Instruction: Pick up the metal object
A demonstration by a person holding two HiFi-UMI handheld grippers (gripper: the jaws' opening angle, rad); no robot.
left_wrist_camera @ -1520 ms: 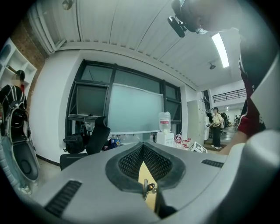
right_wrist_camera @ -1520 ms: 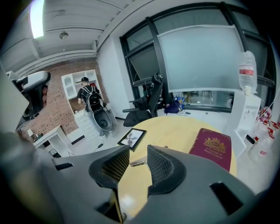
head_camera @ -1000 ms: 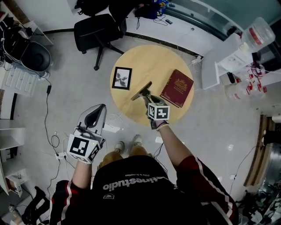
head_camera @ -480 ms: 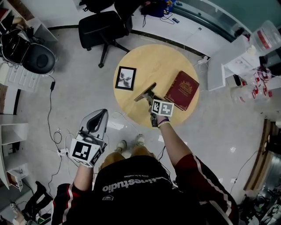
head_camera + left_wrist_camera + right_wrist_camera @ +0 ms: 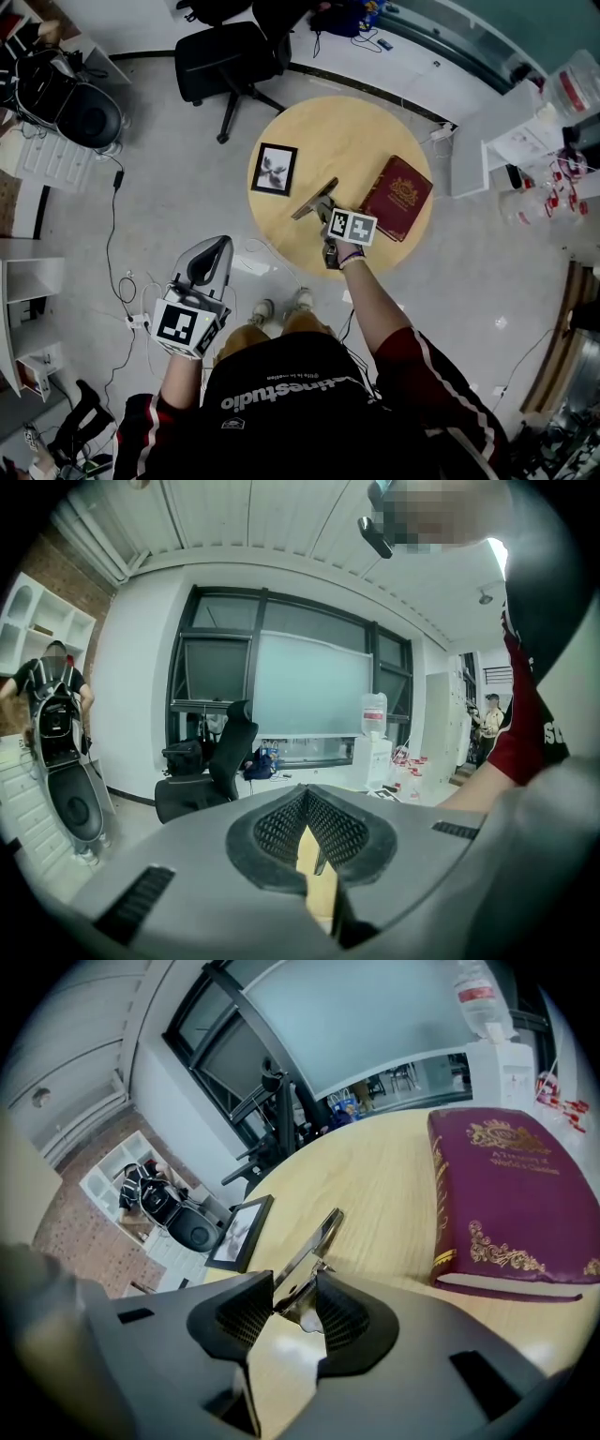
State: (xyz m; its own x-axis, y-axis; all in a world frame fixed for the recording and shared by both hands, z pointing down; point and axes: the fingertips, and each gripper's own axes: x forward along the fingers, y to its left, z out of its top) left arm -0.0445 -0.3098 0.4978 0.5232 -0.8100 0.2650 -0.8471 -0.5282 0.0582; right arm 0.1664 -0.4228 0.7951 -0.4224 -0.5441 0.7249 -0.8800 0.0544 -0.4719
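The metal object (image 5: 314,198) is a long shiny strip that lies tilted on the round wooden table (image 5: 347,131), between a picture frame and a red book. My right gripper (image 5: 323,210) is down at the strip's near end. In the right gripper view the metal object (image 5: 314,1241) runs away from me with its near end between the two dark pads (image 5: 239,1321). The jaws of the right gripper (image 5: 292,1302) are opening and the pads stand close beside the metal. My left gripper (image 5: 212,246) hangs over the floor left of the table, and in its own view the left gripper (image 5: 306,797) is shut on nothing.
A red book (image 5: 398,197) (image 5: 511,1194) lies right of the strip, and a framed picture (image 5: 274,170) (image 5: 241,1232) lies left of it. A black office chair (image 5: 234,56) stands beyond the table. Cables and a speaker (image 5: 84,112) lie on the floor at the left.
The head camera has shifted, so the table sits lower and further right in the picture. The right gripper stays at the strip's near end. The left gripper holds its place.
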